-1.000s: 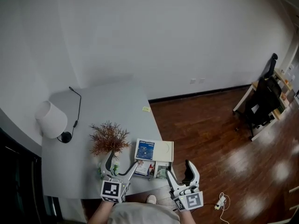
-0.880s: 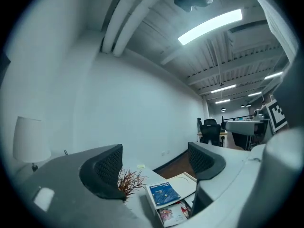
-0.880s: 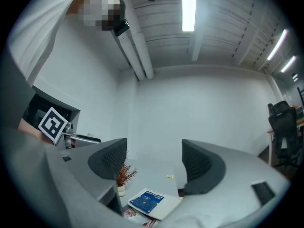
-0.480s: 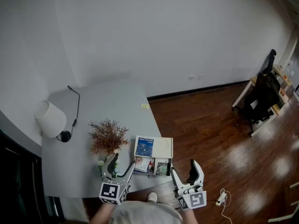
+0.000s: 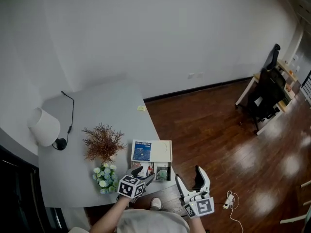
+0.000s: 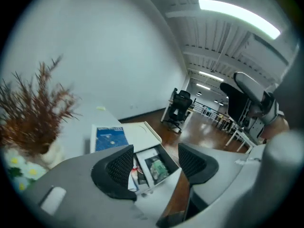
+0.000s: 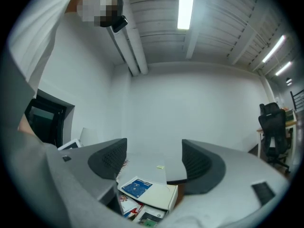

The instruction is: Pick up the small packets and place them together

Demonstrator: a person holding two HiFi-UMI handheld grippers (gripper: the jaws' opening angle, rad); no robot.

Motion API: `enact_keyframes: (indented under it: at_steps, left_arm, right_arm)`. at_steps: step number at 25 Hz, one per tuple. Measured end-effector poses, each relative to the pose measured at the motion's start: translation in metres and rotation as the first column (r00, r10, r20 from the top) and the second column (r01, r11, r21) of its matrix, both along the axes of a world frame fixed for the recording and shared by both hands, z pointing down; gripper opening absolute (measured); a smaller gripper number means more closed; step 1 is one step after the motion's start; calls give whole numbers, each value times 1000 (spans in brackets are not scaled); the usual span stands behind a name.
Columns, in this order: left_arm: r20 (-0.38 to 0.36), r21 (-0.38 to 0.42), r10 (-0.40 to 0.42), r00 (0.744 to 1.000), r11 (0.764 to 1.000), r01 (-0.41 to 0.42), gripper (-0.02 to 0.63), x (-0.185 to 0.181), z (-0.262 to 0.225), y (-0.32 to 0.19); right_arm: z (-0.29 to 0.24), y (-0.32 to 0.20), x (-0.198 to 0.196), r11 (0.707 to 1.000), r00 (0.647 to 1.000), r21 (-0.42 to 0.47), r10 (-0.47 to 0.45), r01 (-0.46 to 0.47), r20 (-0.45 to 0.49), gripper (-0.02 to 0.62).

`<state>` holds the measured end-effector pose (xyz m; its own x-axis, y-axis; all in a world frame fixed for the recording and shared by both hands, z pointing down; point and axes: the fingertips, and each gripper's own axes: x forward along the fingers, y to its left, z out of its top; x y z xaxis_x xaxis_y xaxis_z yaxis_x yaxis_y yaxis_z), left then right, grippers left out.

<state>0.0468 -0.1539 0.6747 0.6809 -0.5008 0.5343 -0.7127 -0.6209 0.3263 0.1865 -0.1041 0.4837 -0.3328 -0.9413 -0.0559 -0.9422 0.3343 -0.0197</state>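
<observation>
The wooden floor takes up the right half of the head view. An office chair stands at its far right.

The grey table occupies the left. It carries these items:

- A white lamp at the far left edge.
- A dried brown plant near the centre, with a bunch of pale flowers just in front of it.
- A white box at the near right corner. Its lid has a blue printed panel.
- A yellow note lying alone, well behind the box.

The box's open front tray faces the person. It holds the small packets: a green one on the right and red-and-white ones on the left.

Left gripper: it is positioned over the front tray of the box. In the left gripper view, its fingers stand apart and are closing. The small packets appear in the gap between them, lower down in the tray. Neither pad presses on a packet.

Right gripper: it is held off the table's near edge, above the floor and to the right of the box. In the right gripper view, its fingers are spread wide with nothing between them. The box lies beyond and below.
</observation>
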Motion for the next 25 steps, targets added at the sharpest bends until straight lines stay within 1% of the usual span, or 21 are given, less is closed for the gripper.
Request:
enact_keyframes:
  at_steps: [2,3,5,7,9,12,15,17,18,20,21,22,23,24,25]
  left_arm:
    - [-11,-102,56,998,993,-56,290,27,26,-4]
    - [7,-143,84,996,986,-82,278,39,41,-6]
    - [80,-215,148,986,968,-128,279,56,72,-7]
    - [172,-273,207,963,949,-155,279,64,101,-6]
    - [254,-301,246,935,939,-165,279,67,122,-7]
    - [332,-309,288,899,933,-185,279,71,141,-10]
    - [356,-313,289,889,933,-178,273,78,147,-14]
    - [388,-326,284,877,932,-158,225,77,150,-15]
    - [407,-328,282,869,933,-150,217,74,151,-16]
    - [459,-302,266,848,944,-132,187,68,152,-20]
    - [485,-281,256,836,951,-129,125,65,153,-23]
    - [500,-264,251,828,956,-131,80,63,153,-26]
    - [501,-255,250,828,957,-135,73,62,153,-27]
    - [490,-253,248,836,958,-136,54,61,151,-27]
    - [471,-253,242,848,958,-133,17,61,148,-27]
  right_arm:
    - [3,1,6,1000,1000,-8,8,-8,2,354]
    - [4,2,9,1000,1000,-13,12,-12,3,355]
    - [7,4,16,1000,1000,-20,22,-22,1,355]
    - [9,8,25,999,999,-25,38,-38,-3,354]
    - [11,12,35,998,998,-33,59,-59,-4,354]
    - [16,17,51,995,996,-48,90,-90,0,356]
    - [18,20,62,992,994,-55,111,-111,-2,355]
    - [17,22,67,991,992,-56,122,-123,-8,356]
    - [17,22,69,990,992,-55,128,-129,-9,356]
    - [17,24,73,989,991,-54,137,-137,-6,354]
    - [18,24,74,989,990,-54,138,-138,-4,354]
    - [18,24,74,989,991,-55,136,-136,-2,354]
    - [18,24,73,989,991,-57,133,-133,-1,354]
    - [18,24,73,990,992,-58,130,-130,0,354]
    - [18,24,71,990,992,-58,126,-126,1,354]
